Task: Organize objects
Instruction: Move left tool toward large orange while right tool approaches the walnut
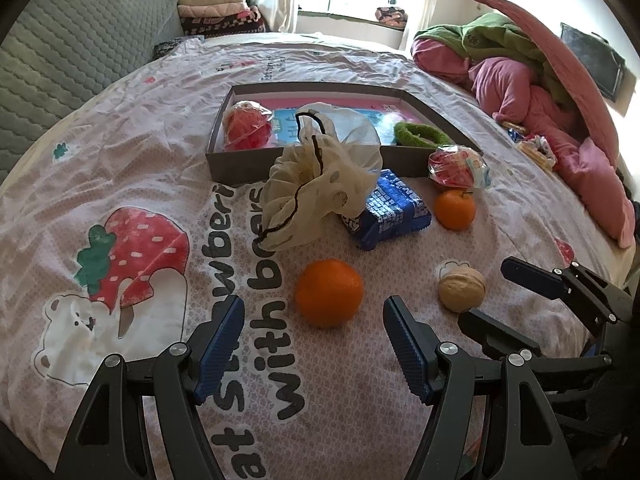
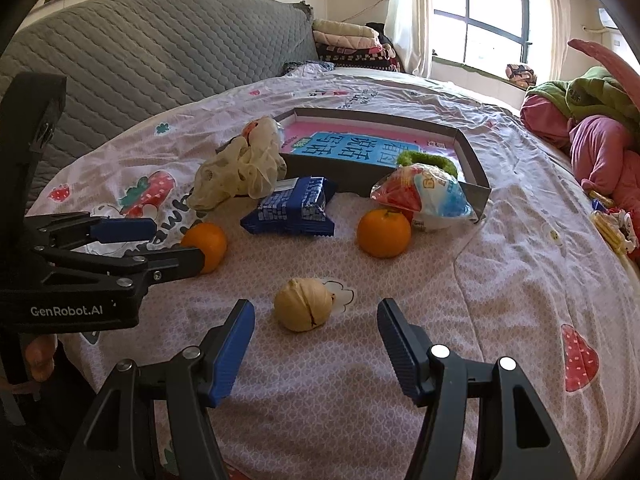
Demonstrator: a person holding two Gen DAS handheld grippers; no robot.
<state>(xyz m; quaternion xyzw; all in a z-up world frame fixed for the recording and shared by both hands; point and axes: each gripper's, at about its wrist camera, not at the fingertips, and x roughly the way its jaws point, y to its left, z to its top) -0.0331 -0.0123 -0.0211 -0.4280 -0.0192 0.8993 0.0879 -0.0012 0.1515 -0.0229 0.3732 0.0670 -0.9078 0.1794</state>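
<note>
**Both grippers wide over loose fruit on the bed**

In the left wrist view, the strawberry-print bedsheet (image 1: 120, 184) fills the left of the frame. At bottom centre the left hand-held gripper (image 1: 314, 346) stands wide and holds nothing, with the nearer orange (image 1: 329, 293) lying just ahead of its fingertips. Above that, mid-frame, a cream mesh pouch (image 1: 316, 192) slumps against the front wall of the grey box (image 1: 236, 166), and a blue snack packet (image 1: 386, 216) lies touching it. To the right sit a second orange (image 1: 455, 209), a red-and-white wrapped bag (image 1: 456, 166) and, lower right, a walnut (image 1: 462, 287).

In the right wrist view, the right hand-held gripper (image 2: 316, 334) is likewise wide and empty at bottom centre, the walnut just ahead of it between the fingertips' lines.

The risks, as I judge them: the bed is soft, so a downward press could dent the sheet and let an orange or the walnut roll away from closing fingers. The two grippers work near each other, and could clash if both reach in together. The pouch leaning at the box wall may snag anything carried over that edge
</note>
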